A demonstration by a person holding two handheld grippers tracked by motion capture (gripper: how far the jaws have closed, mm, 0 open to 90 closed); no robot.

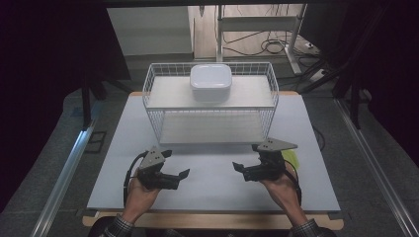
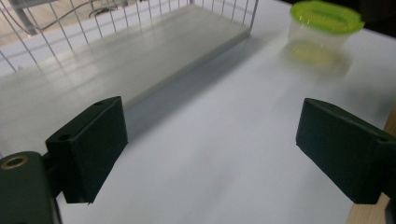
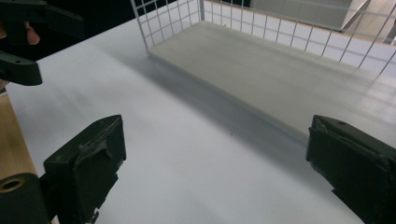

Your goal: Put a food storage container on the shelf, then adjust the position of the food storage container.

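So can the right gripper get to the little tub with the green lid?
Probably yes. The tub stands on the table just beside the open right gripper, with nothing between them that I can see.

No readable text, labels, brands or numbers anywhere: none on white box (image 1: pixel 211 81), wire rack (image 1: pixel 210 103), green-lidded tub (image 2: pixel 324 28), or surface (image 1: pixel 212 173).

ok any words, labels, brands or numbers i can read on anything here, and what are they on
None can be read.
The white lidded plastic box on the white wire shelf rack is plain.
The clear round tub with a lime-green lid shows no label; it is blurred.
Both grippers' black fingers carry no markings.
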